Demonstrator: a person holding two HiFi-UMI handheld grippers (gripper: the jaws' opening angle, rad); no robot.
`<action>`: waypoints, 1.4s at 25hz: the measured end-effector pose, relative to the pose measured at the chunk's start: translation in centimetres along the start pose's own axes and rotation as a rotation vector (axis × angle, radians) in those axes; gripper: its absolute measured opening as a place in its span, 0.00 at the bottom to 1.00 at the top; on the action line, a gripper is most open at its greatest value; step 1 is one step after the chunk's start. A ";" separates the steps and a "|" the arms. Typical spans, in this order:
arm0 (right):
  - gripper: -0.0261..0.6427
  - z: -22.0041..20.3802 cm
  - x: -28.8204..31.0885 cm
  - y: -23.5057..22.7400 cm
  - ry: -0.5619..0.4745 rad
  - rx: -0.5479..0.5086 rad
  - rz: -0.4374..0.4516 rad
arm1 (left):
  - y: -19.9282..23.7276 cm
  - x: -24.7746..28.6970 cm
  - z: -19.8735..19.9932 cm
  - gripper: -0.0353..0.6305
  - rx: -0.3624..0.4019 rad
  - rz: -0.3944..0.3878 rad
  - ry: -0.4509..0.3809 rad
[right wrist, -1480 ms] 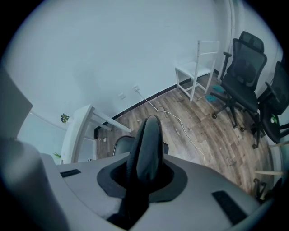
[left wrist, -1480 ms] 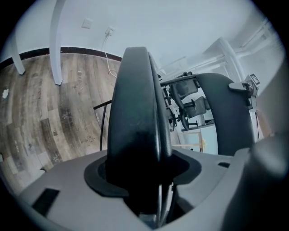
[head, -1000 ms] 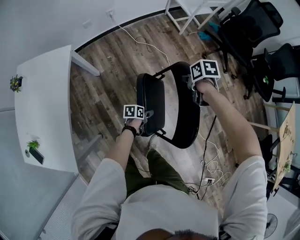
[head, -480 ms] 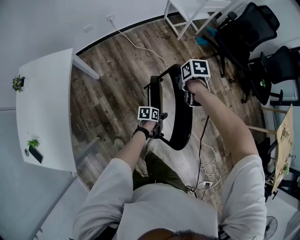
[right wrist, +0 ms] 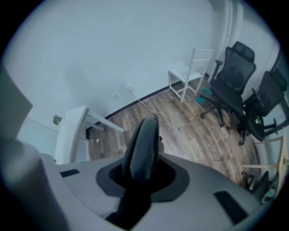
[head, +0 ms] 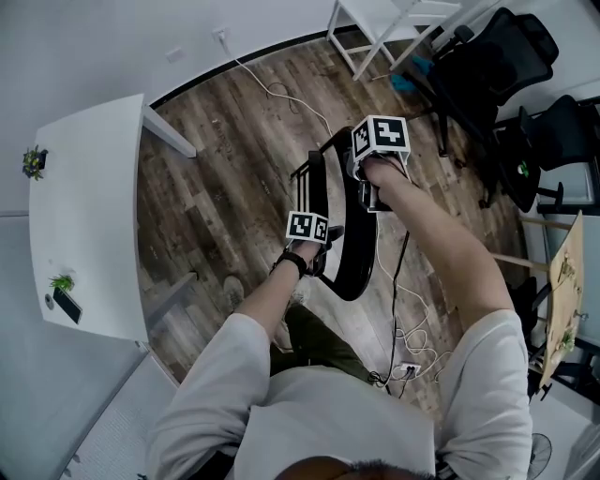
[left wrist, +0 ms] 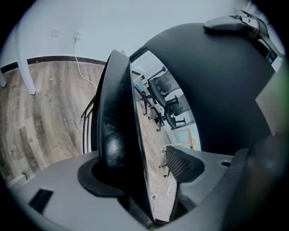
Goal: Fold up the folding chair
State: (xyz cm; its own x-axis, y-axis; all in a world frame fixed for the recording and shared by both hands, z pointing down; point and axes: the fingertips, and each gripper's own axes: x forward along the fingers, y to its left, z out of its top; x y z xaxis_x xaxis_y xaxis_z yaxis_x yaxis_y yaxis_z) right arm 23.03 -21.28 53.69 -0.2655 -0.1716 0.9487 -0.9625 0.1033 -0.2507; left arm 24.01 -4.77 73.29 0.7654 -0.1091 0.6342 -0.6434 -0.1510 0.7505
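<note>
The black folding chair stands almost flat on the wood floor, its seat (head: 311, 187) swung up close against the backrest (head: 358, 253). My left gripper (head: 323, 246) is at the seat's front edge. In the left gripper view the seat (left wrist: 115, 122) passes between the jaws, which are opening. One pad (left wrist: 180, 163) stands clear of the seat with floor showing in the gap, and the backrest (left wrist: 216, 81) looms at the right. My right gripper (head: 367, 192) points steeply down, shut on the backrest's top edge (right wrist: 144, 144).
A white table (head: 84, 206) runs along the left. Black office chairs (head: 487, 56) and a white stool (head: 375, 23) stand at the back right. Cables (head: 403, 309) trail over the floor to the right of the chair. The person's legs are just behind it.
The seat has swung up and rightward toward the backrest, so the chair looks much thinner. My left gripper went right and up with the seat's edge. The right gripper barely shifted.
</note>
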 end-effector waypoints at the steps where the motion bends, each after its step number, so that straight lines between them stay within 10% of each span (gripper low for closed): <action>1: 0.17 0.0 0.0 0.1 0.001 0.000 -0.001 | -0.2 0.1 0.0 0.54 0.009 -0.001 0.002; 19: 0.17 0.3 0.0 -0.1 0.005 -0.017 -0.021 | -1.8 1.3 -2.7 0.55 0.227 -0.026 0.213; 30: 0.15 0.1 -0.1 0.4 0.028 -0.067 -0.069 | -2.0 -7.1 2.0 0.62 0.165 -0.118 -0.094; 35: 0.14 0.1 0.1 0.8 0.045 -0.059 -0.095 | -9.4 -14.0 2.7 0.62 0.253 -0.184 -0.195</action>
State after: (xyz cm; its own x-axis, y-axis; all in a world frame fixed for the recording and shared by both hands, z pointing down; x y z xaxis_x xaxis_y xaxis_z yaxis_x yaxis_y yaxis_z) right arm 22.26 -21.35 53.56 -0.1688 -0.1393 0.9758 -0.9781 0.1464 -0.1483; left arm 19.38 -4.50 56.80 0.8721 -0.2392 0.4269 -0.4893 -0.4208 0.7638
